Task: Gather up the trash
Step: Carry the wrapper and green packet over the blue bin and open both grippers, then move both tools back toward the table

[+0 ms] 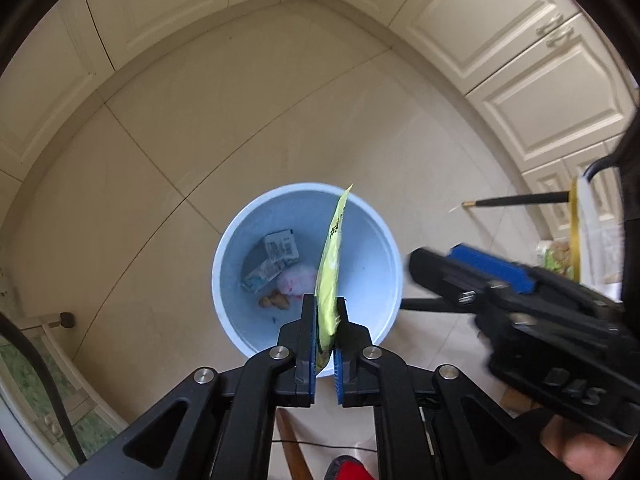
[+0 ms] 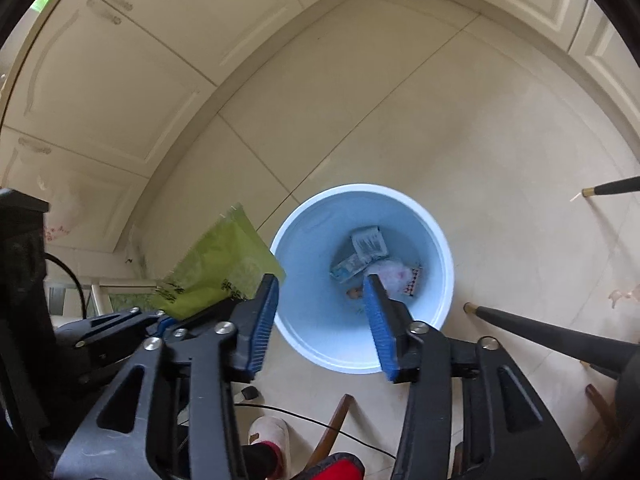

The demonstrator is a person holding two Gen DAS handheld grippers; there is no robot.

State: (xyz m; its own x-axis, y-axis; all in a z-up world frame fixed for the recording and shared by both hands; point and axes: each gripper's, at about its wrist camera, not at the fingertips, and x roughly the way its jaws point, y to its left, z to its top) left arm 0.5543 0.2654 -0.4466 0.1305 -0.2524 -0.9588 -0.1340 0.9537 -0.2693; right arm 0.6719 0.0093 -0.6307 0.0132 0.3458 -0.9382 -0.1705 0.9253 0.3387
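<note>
A light blue bin point(image 1: 376, 280) point(image 2: 424, 236) stands on the tiled floor, seen from above. Inside lie printed packets point(image 1: 276, 250) point(image 2: 366, 244), a crumpled white-pink bag point(image 1: 298, 280) point(image 2: 396, 276) and brown scraps point(image 1: 274, 301). My left gripper point(image 1: 325, 312) point(image 2: 168, 316) is shut on a yellow-green wrapper point(image 1: 330, 272) point(image 2: 224, 264). The wrapper stands edge-on over the bin's near rim. My right gripper point(image 2: 321, 286) point(image 1: 432, 264) hovers open above the bin, with nothing between its blue pads point(image 2: 262, 320).
Cream cabinet doors point(image 1: 532, 40) point(image 2: 100, 92) wrap around the floor corner. Black chair legs with gold tips point(image 1: 516, 200) point(image 2: 540, 330) reach in from the right. A white slipper point(image 2: 268, 436), a thin cable point(image 2: 352, 436) and a hand point(image 1: 580, 448) sit along the bottom.
</note>
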